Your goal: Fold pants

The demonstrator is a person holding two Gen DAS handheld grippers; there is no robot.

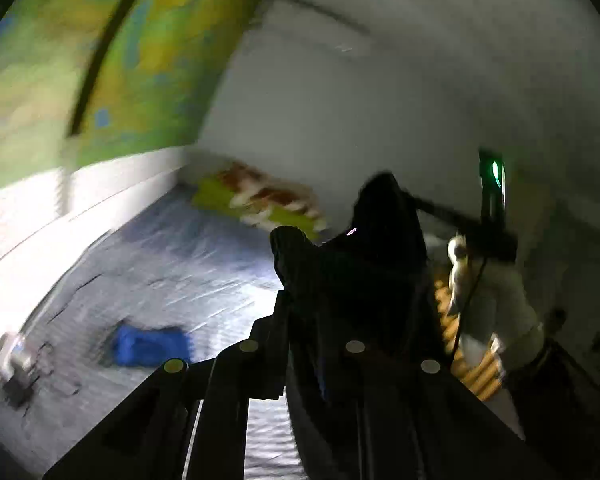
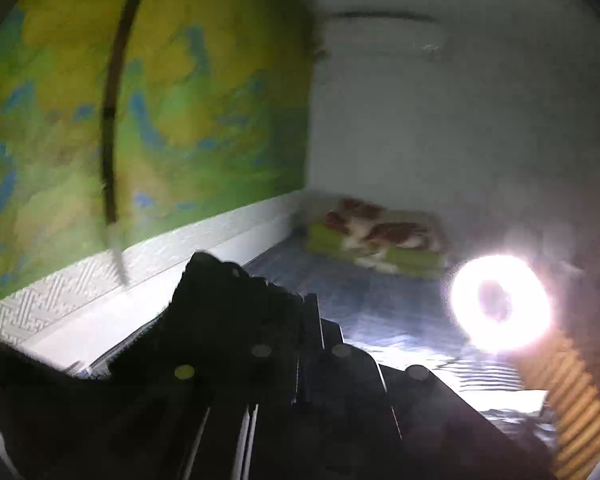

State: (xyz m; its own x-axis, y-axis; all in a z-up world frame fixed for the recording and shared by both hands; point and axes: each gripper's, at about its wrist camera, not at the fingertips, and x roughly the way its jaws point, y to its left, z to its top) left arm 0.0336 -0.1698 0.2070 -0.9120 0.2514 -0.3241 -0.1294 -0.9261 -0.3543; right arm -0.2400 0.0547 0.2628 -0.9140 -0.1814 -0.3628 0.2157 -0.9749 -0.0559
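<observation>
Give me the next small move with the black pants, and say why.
Probably lower both grippers together to lay the pants flat on the bed: the left gripper and right gripper each pinch dark cloth, held up off the mattress.

Pants black, no pattern visible. Both grippers black w/ pale round dots: left gripper, right gripper. Bed sheet blue-grey, fine wavy stripes. Folded blanket lime green w/ red-brown & white blotches. Wall hanging green/yellow w/ blue patches, dark stripe down it. Lower wall panel white, embossed geometric weave. Small cloth bright blue. Sleeve white. Ring light glaring white. Ribbed surface orange-tan.
</observation>
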